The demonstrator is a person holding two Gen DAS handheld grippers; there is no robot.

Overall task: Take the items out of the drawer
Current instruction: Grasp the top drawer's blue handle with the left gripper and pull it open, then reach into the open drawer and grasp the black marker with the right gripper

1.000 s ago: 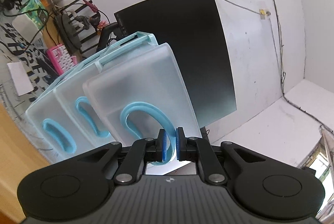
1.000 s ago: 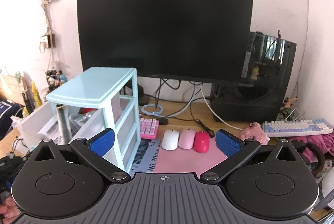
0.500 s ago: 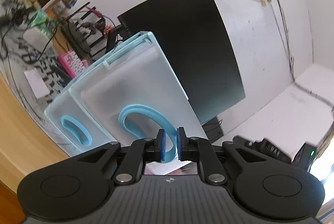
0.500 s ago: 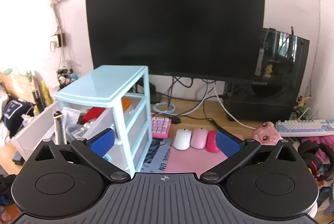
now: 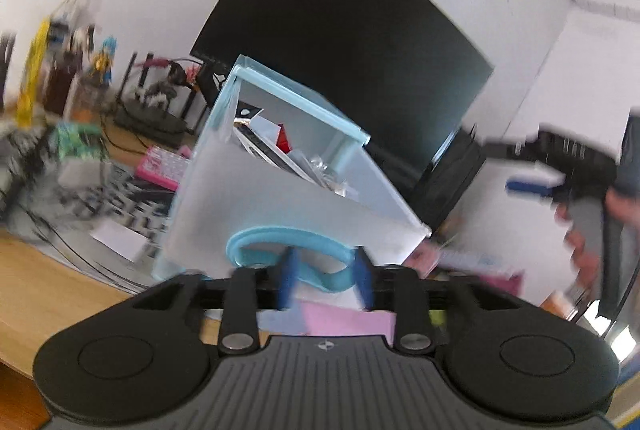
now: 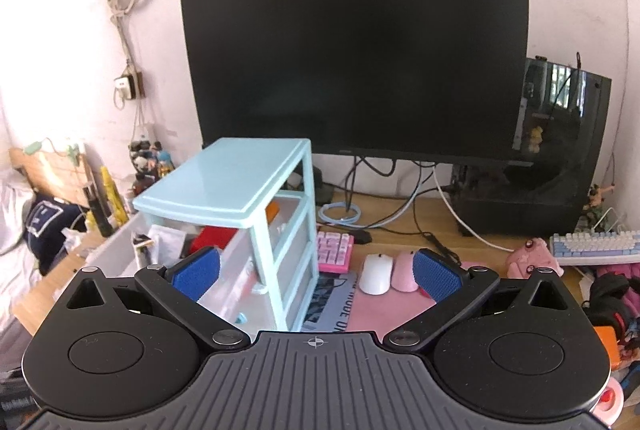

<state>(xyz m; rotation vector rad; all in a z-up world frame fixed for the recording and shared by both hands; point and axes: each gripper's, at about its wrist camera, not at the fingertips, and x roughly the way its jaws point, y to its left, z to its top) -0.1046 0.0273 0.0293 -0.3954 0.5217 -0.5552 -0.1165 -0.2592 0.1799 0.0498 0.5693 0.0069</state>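
L claw [image 5: 326, 276] has just been opening: its blue pads now stand apart w/ the light-blue loop handle [image 5: 280, 244] of the top drawer [image 5: 288, 197] sitting between them, pads not pressing on it as far as the blurred view lets me judge. That drawer is pulled out of the blue 3-tier cabinet [image 6: 240, 185] toward the desk's front edge, on the left side of the desk [image 6: 404, 218] in front of the big dark monitor [image 6: 356, 61]. Inside the drawer: a red box [image 6: 212, 238], white packets & some clear-wrapped bits, all jumbled; can't tell more. R claw [image 6: 316, 274] hangs over the desk w/ its blue pads spread wide, nothing between them, pointing at the cabinet's side & the pink mat [image 6: 384, 310]. Just beside the cabinet on the right: a pink keypad [image 6: 334, 252], then a white mouse [image 6: 376, 272] & a pink mouse [image 6: 404, 272] side by side on the mat. Black PC case [image 6: 552, 157] sits right of the monitor, pale keyboard [image 6: 592, 248] near the right edge.
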